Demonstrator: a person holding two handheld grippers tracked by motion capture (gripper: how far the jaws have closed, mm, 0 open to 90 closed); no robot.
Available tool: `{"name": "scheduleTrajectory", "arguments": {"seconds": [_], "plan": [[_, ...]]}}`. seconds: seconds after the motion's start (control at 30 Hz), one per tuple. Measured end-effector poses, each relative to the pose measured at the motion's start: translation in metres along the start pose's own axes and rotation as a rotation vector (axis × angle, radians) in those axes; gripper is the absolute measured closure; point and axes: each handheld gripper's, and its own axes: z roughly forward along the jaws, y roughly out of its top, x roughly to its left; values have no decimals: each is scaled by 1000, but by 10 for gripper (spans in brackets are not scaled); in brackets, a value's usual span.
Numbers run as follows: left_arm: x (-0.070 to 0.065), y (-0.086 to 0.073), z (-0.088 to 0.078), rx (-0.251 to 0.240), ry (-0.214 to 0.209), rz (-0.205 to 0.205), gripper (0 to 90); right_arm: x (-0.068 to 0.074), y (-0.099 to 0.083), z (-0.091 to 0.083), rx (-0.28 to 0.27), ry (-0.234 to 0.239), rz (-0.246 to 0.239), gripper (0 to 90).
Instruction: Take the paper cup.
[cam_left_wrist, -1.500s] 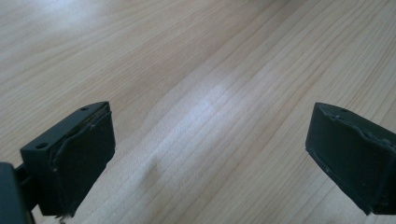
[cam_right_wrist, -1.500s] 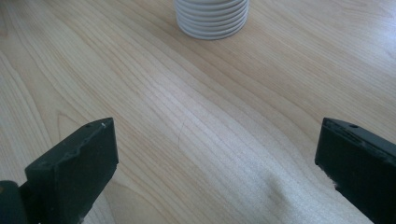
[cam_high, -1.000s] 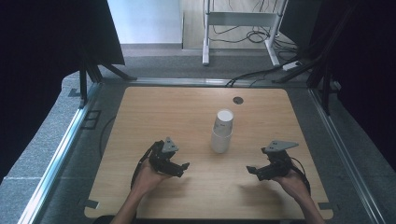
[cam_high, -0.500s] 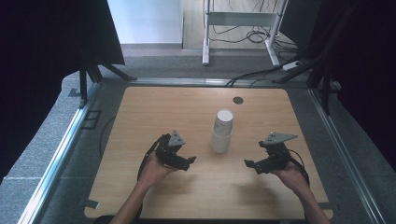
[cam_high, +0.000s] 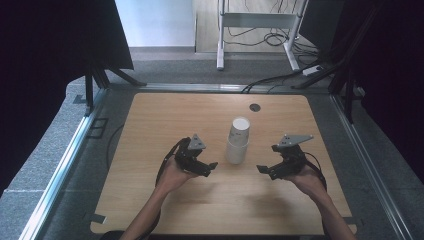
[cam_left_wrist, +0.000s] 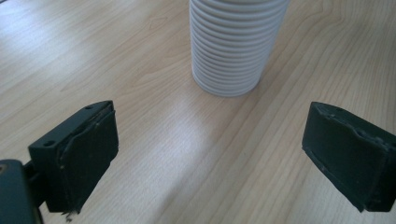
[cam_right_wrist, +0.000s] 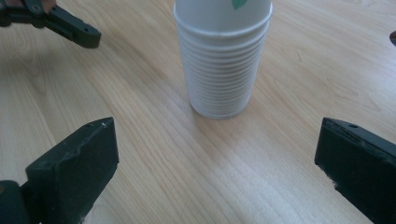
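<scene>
White ribbed stack of paper cups (cam_high: 238, 141) stands upright on the pale wooden table (cam_high: 150, 125), between both tongs and ahead of their tips, touching neither. Left gripper (cam_high: 210, 167) and right gripper (cam_high: 261, 170) both have jaws spread wide, empty. Step looks like the approach. Next move likely calls for closing in level on the stack. Since a second ago both have edged inward toward it.

Your stack of white ribbed paper cups (cam_right_wrist: 222, 70) looks matt, pale wooden table (cam_high: 165, 120) smooth with faint sheen, black gripper pads (cam_left_wrist: 88, 154) rough, worn.
</scene>
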Motion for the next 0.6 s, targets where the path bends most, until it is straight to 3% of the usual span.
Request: {"name": "scheduleTrajectory", "arguments": {"seconds": [0.6], "plan": [[-3,20,18,-14,-14,41,41,-2,25,10,34,23,-42,0]]}}
